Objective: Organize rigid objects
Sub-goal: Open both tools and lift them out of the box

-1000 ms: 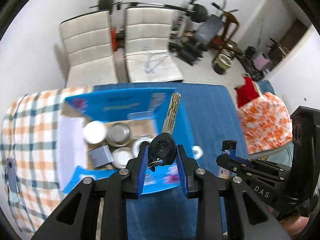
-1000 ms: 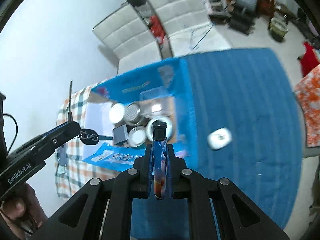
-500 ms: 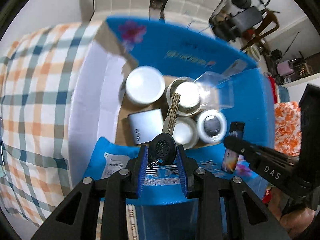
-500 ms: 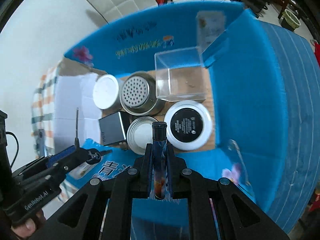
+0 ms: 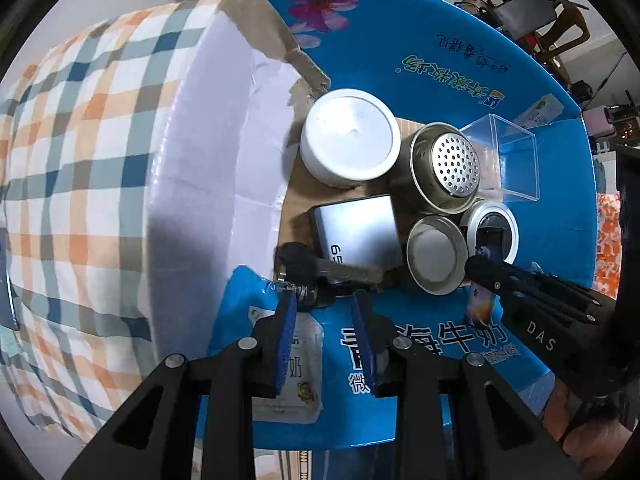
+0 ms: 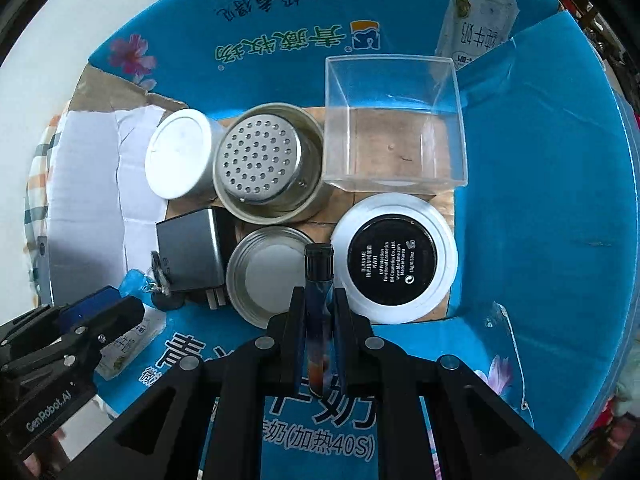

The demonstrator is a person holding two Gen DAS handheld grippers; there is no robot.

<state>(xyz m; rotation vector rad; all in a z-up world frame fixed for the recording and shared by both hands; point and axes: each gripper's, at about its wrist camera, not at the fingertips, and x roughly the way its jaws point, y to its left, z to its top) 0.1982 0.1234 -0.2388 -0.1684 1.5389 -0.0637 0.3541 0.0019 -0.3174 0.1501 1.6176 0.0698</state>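
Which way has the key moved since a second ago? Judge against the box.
Yes: the key went down into the blue box, now lying beside the grey charger.

"GenRobot.AI" on left gripper point(image 6: 132, 308); "DAS" on right gripper point(image 5: 478, 264); seemingly "BLANKME" on black-lidded tin point(image 6: 394, 258).

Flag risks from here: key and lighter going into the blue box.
1. The right gripper jaws are opening with the lighter between them, above the gap between the open tin and the black-faced compact. It may hit a rim and tip over.
2. The key lies beside the charger, right at the opening left gripper. Its ring could snag a fingertip on withdrawal.
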